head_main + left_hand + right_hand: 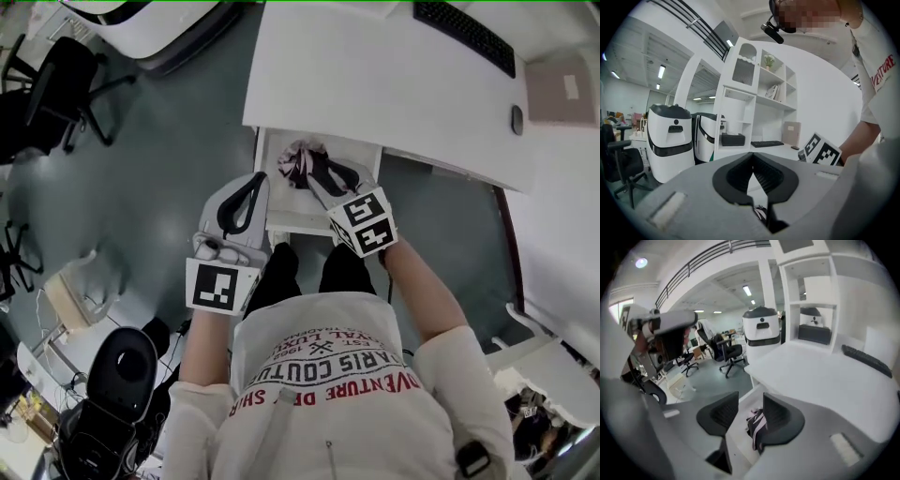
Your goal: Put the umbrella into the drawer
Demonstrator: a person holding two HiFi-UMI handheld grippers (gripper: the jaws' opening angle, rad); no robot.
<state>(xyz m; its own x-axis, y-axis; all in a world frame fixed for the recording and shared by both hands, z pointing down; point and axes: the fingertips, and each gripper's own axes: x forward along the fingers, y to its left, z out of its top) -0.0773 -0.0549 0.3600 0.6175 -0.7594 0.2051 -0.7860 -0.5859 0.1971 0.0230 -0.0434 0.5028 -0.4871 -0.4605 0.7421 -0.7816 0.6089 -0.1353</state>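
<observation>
Okay, w/ the folded umbrella lying in the open drawer, your right gripper was open & empty above it, left gripper closed on nothing, so the careful move was clearing the rim before any push.

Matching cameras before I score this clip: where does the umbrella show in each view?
Head view: umbrella lies bunched in the open drawer, just above centre.
Left gripper view: not clearly in it; only a tiny striped scrap low behind the jaws, too small to tell.
Right gripper view: umbrella lower centre, seen between the parted jaws.
Shared landmark: the black keyboard on the white desk, visible in all three.
</observation>
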